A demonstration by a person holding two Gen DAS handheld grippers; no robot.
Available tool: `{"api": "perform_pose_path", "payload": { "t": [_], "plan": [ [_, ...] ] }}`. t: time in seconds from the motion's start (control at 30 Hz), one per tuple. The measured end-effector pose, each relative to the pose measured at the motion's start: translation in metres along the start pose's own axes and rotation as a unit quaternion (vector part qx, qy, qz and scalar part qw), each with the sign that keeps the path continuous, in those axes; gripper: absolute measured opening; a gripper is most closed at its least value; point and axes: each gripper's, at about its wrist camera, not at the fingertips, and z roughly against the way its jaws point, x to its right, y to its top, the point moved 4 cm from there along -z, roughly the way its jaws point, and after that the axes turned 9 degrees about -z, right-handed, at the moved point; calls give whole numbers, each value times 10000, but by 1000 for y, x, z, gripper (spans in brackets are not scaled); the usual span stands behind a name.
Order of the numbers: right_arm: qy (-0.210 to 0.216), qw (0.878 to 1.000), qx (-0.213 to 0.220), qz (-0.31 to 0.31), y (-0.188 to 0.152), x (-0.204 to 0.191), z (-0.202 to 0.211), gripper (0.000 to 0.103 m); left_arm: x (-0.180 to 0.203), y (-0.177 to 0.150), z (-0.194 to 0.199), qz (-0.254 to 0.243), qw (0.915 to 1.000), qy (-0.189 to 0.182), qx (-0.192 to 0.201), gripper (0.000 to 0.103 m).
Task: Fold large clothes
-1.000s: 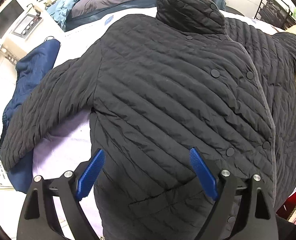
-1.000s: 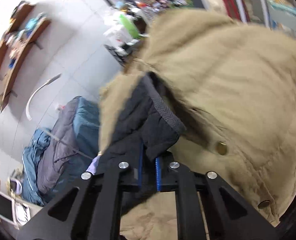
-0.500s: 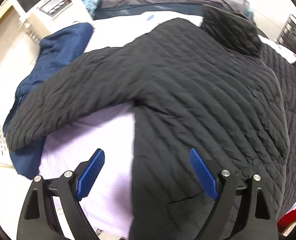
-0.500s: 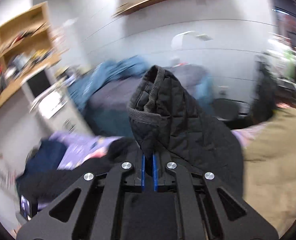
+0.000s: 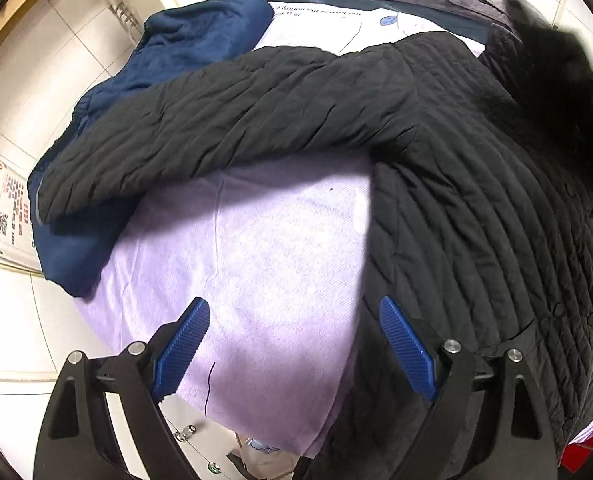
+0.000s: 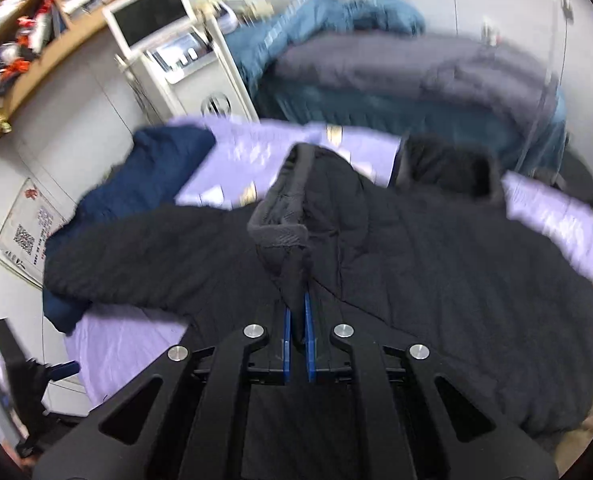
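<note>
Sleeve cuff (image 6: pixel 280 224) swung over jacket (image 6: pixel 436 280), right tongs (image 6: pixel 296 320) clamped

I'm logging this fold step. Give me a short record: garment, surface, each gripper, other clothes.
garment: black quilted jacket, spread out, one sleeve stretched sideways
surface: lilac sheet
left gripper: open, above the sheet beside the jacket's side edge
right gripper: shut on the jacket's cuff, lifted over its body
other clothes: navy garment under the sleeve
</note>
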Motion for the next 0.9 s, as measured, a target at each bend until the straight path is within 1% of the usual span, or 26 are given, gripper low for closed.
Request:
{"api": "perform_pose_path", "payload": {
  "t": [0.07,0.13,0.17,0.3,0.33,0.37,0.4,0.43,0.47,0.53,0.57,0.6,0.67,0.7,0.77,0.83,0.87,0.9],
  "plan": [
    [-219,9993,-282,76,-12,1,-31,6,0,0,0,-23,10000,1,7,85],
    [-357,9976,-552,211,-29,6,-45,9,-2,1,0,-61,10000,8,29,85],
    [-404,9957,-777,314,-37,4,-58,10,-2,3,0,-82,10000,6,47,85],
    [-497,9901,-1110,697,-61,4,-73,15,3,8,-2,-120,9999,-13,52,85],
    [-477,9898,-1176,651,-64,6,-75,19,5,10,-3,-129,9999,-31,63,85],
    [-408,9900,-1241,531,-68,10,-73,26,8,14,-4,-150,9998,-61,65,85],
    [-309,9904,-1282,404,-68,16,-68,30,11,17,-4,-165,9998,-90,64,85],
    [-100,9910,-1321,179,-66,17,-63,42,15,22,-4,-184,9997,-138,84,85],
    [122,9910,-1336,-22,-63,18,-56,57,20,29,-3,-209,9995,-192,139,85],
    [351,9917,-1228,-149,-56,18,-36,69,30,42,0,-282,9991,-229,241,85],
    [417,9927,-1118,-155,-53,15,-29,69,37,51,3,-342,9986,-270,316,85],
    [486,9944,-921,-197,-48,19,-11,70,44,57,4,-384,9981,-303,371,85],
    [508,9963,-572,-389,-42,37,22,73,64,75,9,-523,9962,-455,527,86],
    [407,9973,-438,-438,-37,44,29,74,73,82,11,-587,9952,-516,589,87],
    [-342,9978,-23,-562,-29,83,51,76,101,102,16,-775,9918,-654,780,88],
    [-1043,9921,219,-667,-24,118,63,76,124,119,18,-925,9879,-823,934,89],
    [-1453,9861,331,-740,-22,142,69,76,142,131,18,-1009,9850,-962,1013,89],
    [-1640,9828,330,-780,-21,156,71,76,153,138,17,-1065,9834,-1035,1039,89]
  ]
}}
